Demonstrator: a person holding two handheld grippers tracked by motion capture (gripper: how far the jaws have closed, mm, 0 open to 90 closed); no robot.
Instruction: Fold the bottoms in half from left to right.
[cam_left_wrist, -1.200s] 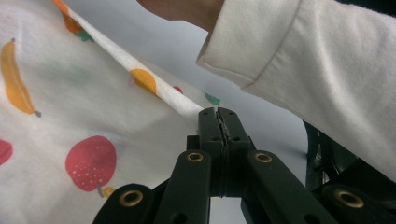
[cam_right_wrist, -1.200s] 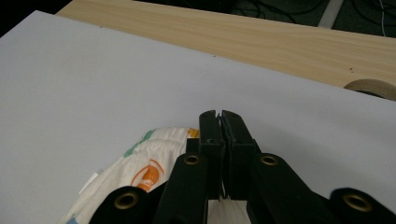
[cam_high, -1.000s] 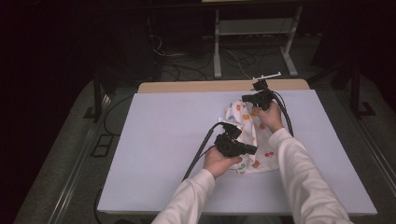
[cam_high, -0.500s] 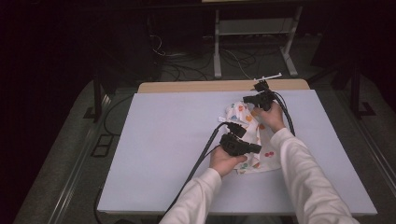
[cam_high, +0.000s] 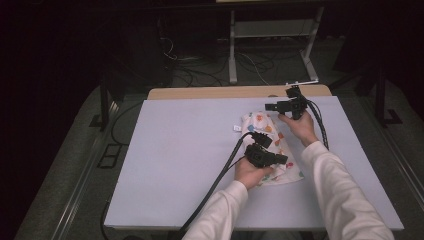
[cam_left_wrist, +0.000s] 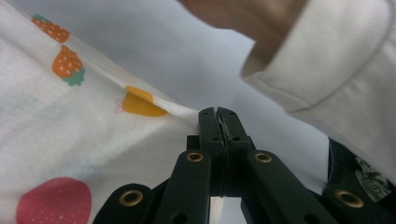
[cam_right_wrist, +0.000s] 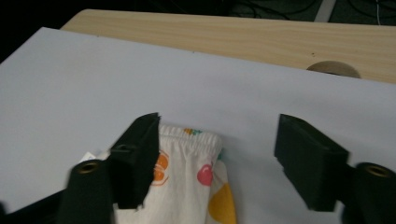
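A white cloth (cam_high: 280, 150) printed with fruit lies on the pale table cover (cam_high: 175, 160), right of the middle. My left gripper (cam_high: 281, 160) sits at the cloth's near end. In the left gripper view its jaws are shut (cam_left_wrist: 219, 122) on an edge of the cloth (cam_left_wrist: 70, 126). My right gripper (cam_high: 270, 106) hovers at the cloth's far end. Its jaws have just been opening and now stand wide apart (cam_right_wrist: 224, 154). The cloth's elastic hem (cam_right_wrist: 189, 140) lies below them by the left pad (cam_right_wrist: 140, 154), and neither pad presses on it.
A strip of bare wooden tabletop (cam_right_wrist: 224, 32) with a round hole (cam_right_wrist: 334, 69) runs along the far edge. A small white tag (cam_high: 237, 128) lies left of the cloth. A white sleeve (cam_left_wrist: 327, 60) reaches across close to the left gripper. A metal stand (cam_high: 232, 45) and cables are beyond the table.
The right gripper's jaws have opened and let go of the cloth's far end, shifting slightly right. The left gripper has moved a little to the right, still shut on the cloth.
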